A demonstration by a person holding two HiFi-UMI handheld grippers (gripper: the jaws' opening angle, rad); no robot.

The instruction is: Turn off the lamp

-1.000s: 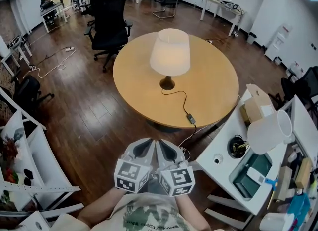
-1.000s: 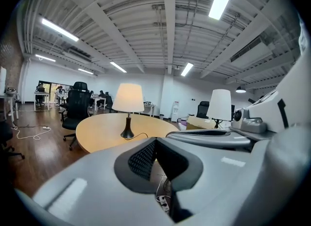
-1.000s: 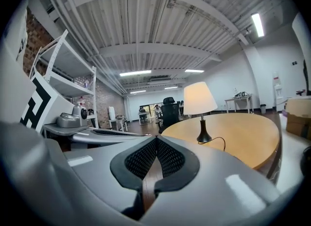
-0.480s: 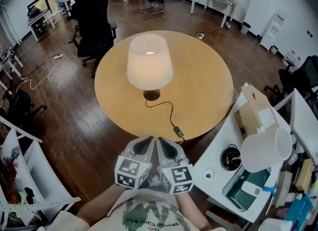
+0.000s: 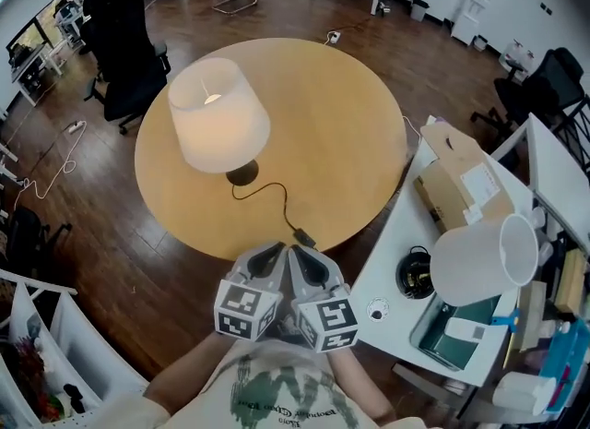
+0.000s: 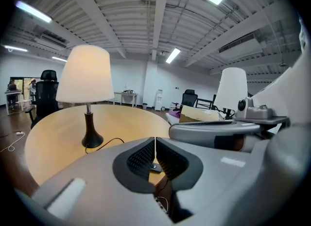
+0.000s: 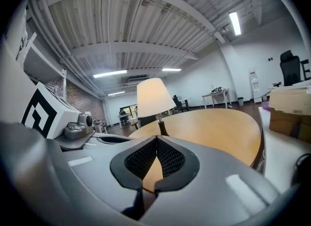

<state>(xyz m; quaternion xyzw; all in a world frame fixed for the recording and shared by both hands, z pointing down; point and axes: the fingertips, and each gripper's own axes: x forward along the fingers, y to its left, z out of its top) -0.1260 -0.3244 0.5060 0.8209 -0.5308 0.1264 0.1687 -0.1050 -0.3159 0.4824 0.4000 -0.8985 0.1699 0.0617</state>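
Lit lamp (image 5: pixel 221 118), white tapered shade, dark base, on round wooden table (image 5: pixel 341 132), far-left of left gripper (image 5: pixel 277 252) and right gripper (image 5: pixel 299 254); both jaws together, empty.

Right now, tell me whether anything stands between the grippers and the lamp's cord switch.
Nothing visible does. The cord switch lies at the near edge of the table, just ahead of the left gripper and right gripper, both shut and empty.

The round wooden table (image 5: pixel 346 132) is seen steeply from above in the head view. From close beside its edge, near tabletop height, it is faced by both gripper views; the lit white-shaded lamp (image 6: pixel 86 77) is shared by all.
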